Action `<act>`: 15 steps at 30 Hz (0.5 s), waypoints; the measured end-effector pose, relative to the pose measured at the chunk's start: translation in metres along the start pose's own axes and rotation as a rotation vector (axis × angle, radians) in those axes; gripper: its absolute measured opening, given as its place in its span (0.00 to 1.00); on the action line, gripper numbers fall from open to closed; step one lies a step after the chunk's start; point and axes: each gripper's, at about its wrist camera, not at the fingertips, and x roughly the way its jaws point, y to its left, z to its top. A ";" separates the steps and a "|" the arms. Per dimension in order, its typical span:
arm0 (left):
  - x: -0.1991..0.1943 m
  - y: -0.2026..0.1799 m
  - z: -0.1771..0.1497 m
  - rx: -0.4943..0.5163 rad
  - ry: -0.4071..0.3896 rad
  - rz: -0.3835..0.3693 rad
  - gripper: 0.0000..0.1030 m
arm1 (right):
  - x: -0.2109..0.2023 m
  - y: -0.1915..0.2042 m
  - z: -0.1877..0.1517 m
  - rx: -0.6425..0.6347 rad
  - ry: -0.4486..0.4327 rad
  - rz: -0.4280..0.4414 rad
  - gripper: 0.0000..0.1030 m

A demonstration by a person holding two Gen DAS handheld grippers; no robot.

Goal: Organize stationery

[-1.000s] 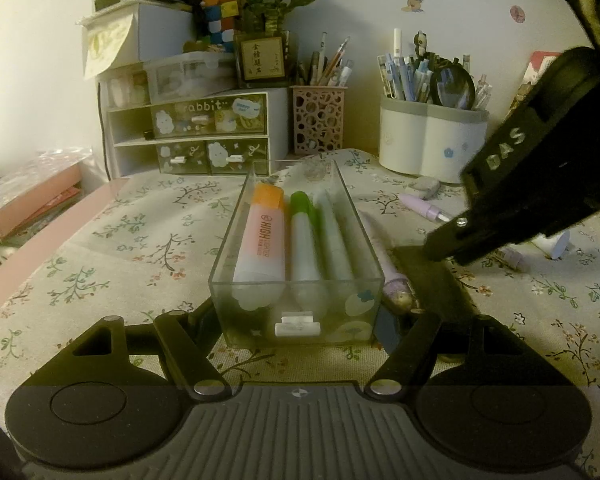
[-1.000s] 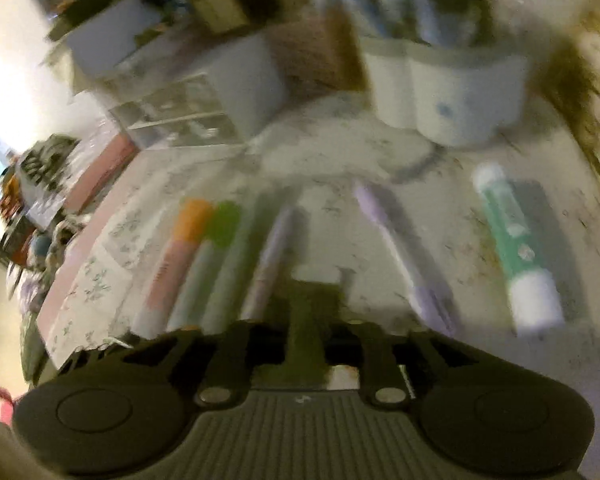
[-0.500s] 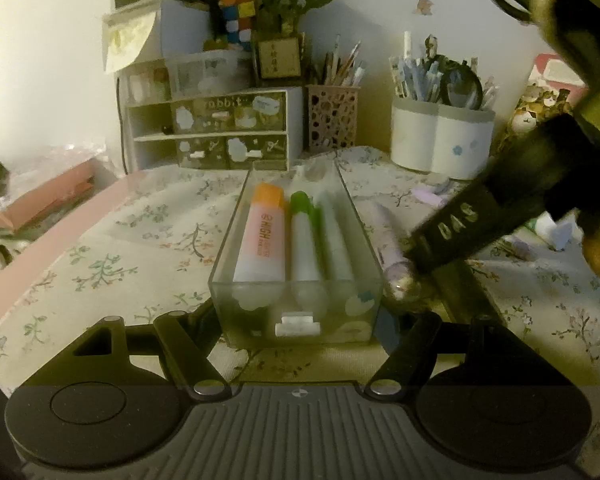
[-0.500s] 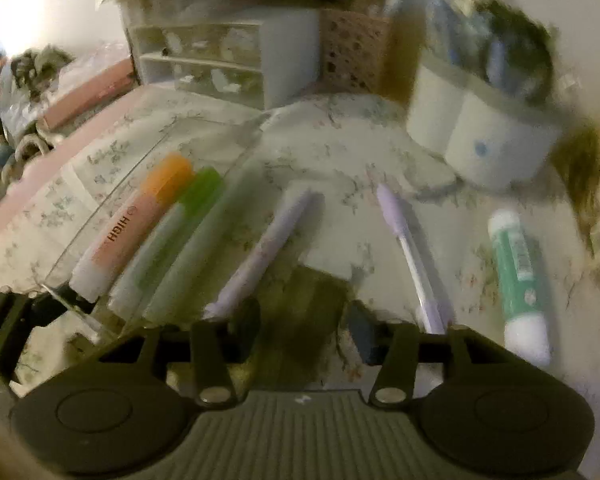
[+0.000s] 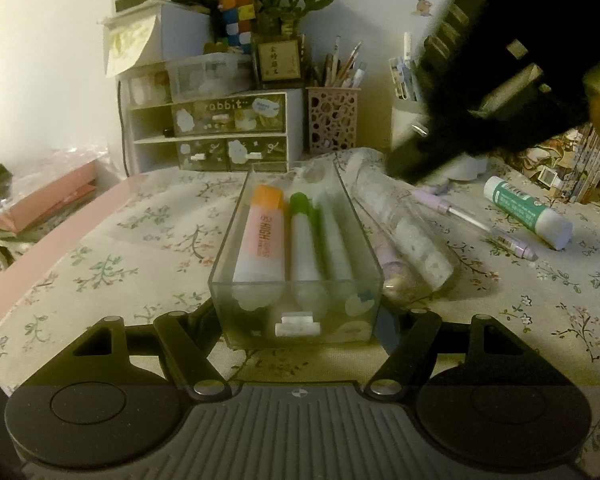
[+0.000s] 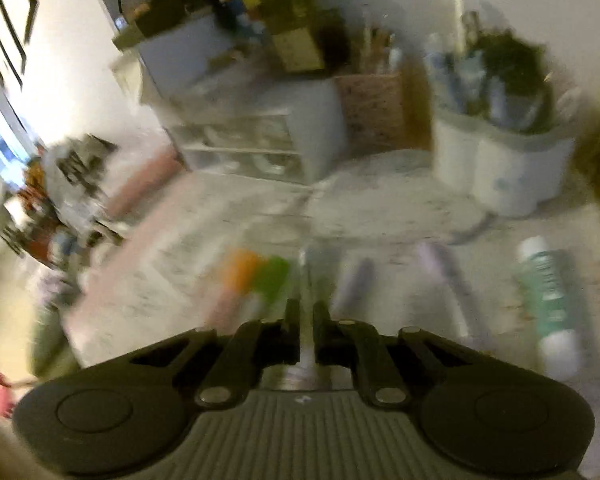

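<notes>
My left gripper [image 5: 300, 326] is shut on the near end of a clear plastic tray [image 5: 228, 240] that holds an orange-capped highlighter [image 5: 262, 236], a green-capped one [image 5: 304, 236] and a pale one. A lilac pen [image 5: 392, 256] lies just right of the tray. A second lilac pen [image 5: 480, 224] and a green glue stick [image 5: 526, 212] lie further right. My right gripper [image 6: 306, 316] has its jaws nearly closed on a thin pale pen-like thing [image 6: 307, 352]; the view is blurred. It hangs dark and blurred at the left wrist view's upper right [image 5: 480, 92].
A white drawer unit [image 5: 216, 132], a lattice pen cup [image 5: 332, 120] and a white double pen holder [image 6: 500, 168] stand at the back. A pink folder [image 5: 48, 200] lies at the left. Books stand at the far right [image 5: 580, 168].
My right gripper has shut from open and lifted up and back from beside the tray. A clear roll-like thing now shows next to the lilac pen. My left gripper has kept its hold.
</notes>
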 end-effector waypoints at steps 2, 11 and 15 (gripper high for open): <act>0.000 0.000 0.000 0.002 -0.002 -0.002 0.71 | 0.008 0.004 0.006 0.010 0.011 0.032 0.16; 0.001 0.001 0.000 0.003 -0.003 -0.006 0.71 | 0.019 -0.016 -0.009 -0.057 0.023 -0.200 0.25; 0.001 0.000 0.000 -0.001 -0.005 -0.001 0.71 | 0.019 -0.042 -0.008 0.067 0.084 -0.241 0.41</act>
